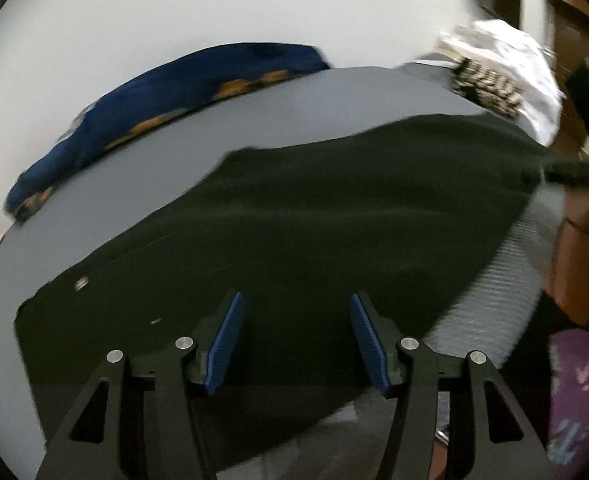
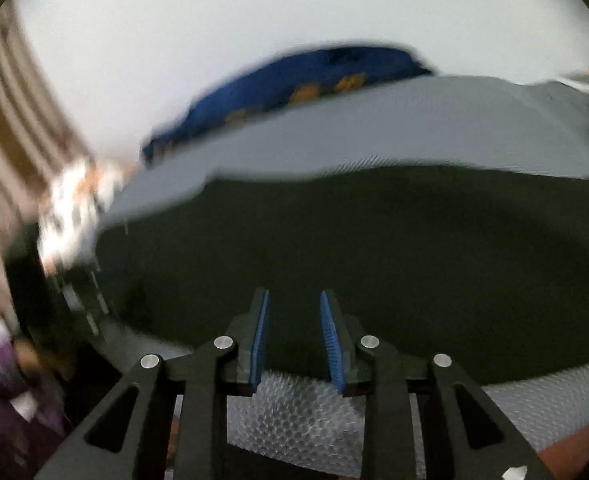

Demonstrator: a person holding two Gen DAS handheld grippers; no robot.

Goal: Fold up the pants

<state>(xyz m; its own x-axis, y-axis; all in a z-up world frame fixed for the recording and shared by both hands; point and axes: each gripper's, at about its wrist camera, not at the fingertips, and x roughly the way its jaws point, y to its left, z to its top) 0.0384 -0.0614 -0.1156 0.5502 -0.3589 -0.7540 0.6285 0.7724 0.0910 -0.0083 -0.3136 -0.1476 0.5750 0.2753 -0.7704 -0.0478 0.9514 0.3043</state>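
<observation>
Black pants [image 1: 294, 216] lie spread flat across the grey table cover [image 1: 334, 92]; a small metal button [image 1: 81, 282] shows near their left end. My left gripper [image 1: 294, 300] is open, its blue pads just above the pants' near edge, holding nothing. In the right wrist view the pants [image 2: 354, 240] fill the middle. My right gripper [image 2: 294, 298] is open with a narrower gap, over the pants' near edge, holding nothing. Both views are motion-blurred.
A blue and orange cloth [image 1: 166, 92] lies along the table's far edge, also in the right wrist view [image 2: 294, 84]. A white and patterned garment pile [image 1: 502, 76] sits at the far right corner. A person in purple [image 1: 574, 400] stands at the right.
</observation>
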